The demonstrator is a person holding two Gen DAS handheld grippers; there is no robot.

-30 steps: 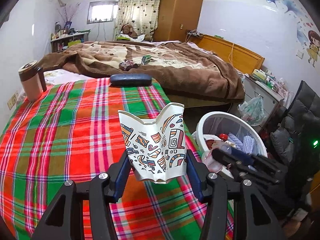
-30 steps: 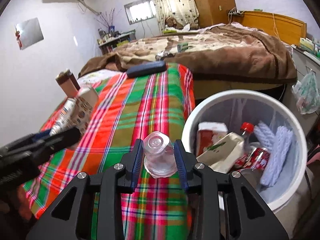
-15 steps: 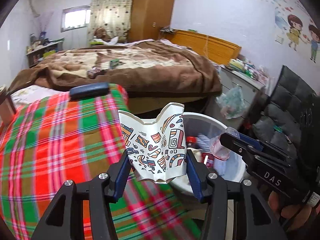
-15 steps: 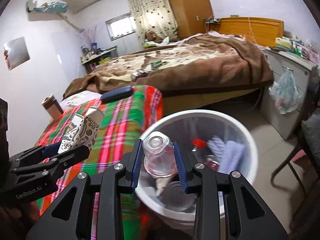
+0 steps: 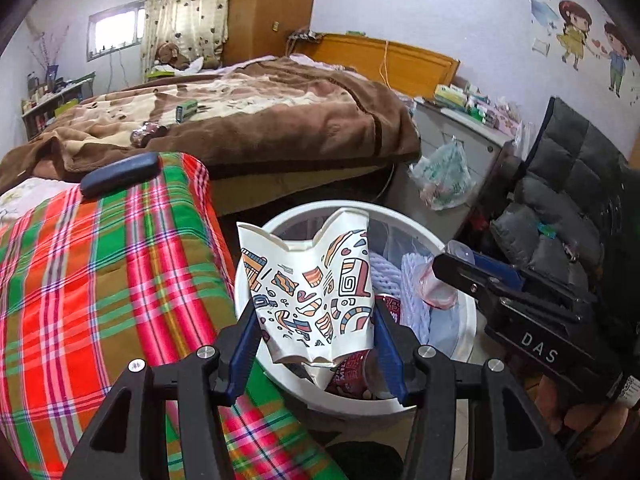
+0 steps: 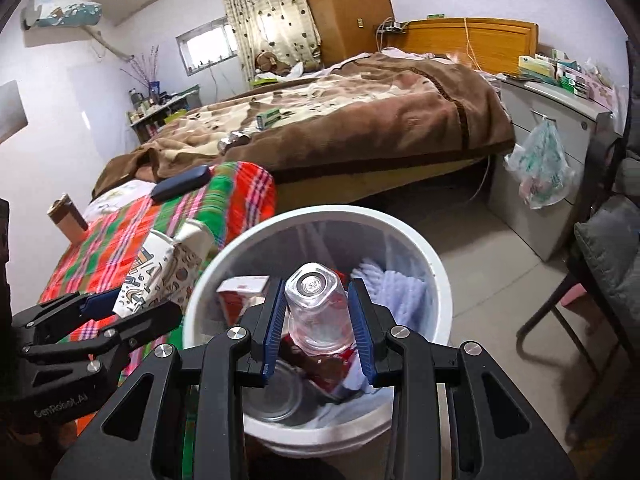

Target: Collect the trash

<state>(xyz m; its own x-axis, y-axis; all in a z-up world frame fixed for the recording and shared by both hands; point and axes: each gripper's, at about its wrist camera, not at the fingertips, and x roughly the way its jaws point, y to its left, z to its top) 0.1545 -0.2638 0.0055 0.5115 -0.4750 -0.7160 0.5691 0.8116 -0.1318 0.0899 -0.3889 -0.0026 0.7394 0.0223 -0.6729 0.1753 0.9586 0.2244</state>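
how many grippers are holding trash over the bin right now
2. The left gripper clamps a crushed patterned paper cup; the right gripper clamps a clear plastic cup. Both are above the round white plastic bin.

We see a bright room lit by daylight from the window point(image 5: 116, 34), which is blown out to white in both views. Shadows are soft. Both pictures bow strongly at the edges, with black vignette in the corners. The plaid cloth point(image 6: 224, 204) smears with motion blur, most near the lower edge in the left view; the centre stays sharp.
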